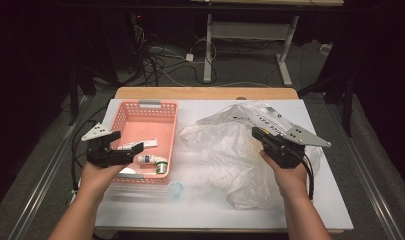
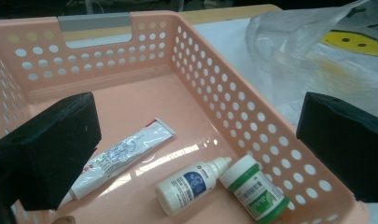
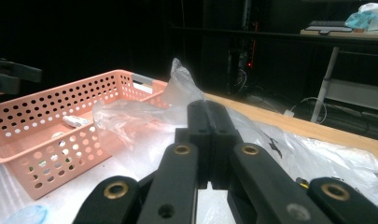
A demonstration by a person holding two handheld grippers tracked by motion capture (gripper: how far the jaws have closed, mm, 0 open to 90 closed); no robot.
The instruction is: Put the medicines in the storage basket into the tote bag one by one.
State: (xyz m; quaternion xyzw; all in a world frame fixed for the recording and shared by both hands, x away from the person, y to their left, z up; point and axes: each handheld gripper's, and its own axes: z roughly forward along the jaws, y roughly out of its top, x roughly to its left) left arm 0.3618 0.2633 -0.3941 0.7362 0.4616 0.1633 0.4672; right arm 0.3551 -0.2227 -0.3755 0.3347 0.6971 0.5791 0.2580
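Observation:
A pink perforated basket (image 1: pixel 121 117) (image 2: pixel 233 112) (image 3: pixel 37 112) stands on the left of the table. In it lie a white tube (image 2: pixel 121 156) (image 1: pixel 140 145), a white dropper bottle with a blue label (image 2: pixel 189 184) (image 1: pixel 147 159) and a green-capped bottle (image 2: pixel 254 189) (image 1: pixel 161 166). My left gripper (image 1: pixel 126 141) (image 2: pixel 196 135) hovers open above them, touching nothing. A crumpled clear plastic bag (image 1: pixel 225 150) (image 2: pixel 289 42) (image 3: pixel 130 116) lies to the right. My right gripper (image 1: pixel 257 134) (image 3: pixel 207 112) has its jaws pressed together at the bag's raised edge.
A small clear bluish cap (image 1: pixel 175 190) (image 3: pixel 23 214) sits on the white tabletop (image 1: pixel 140 205) in front of the basket. A wooden strip (image 1: pixel 205 93) runs along the table's far edge. Cables and desk legs (image 1: pixel 208 50) lie on the floor beyond.

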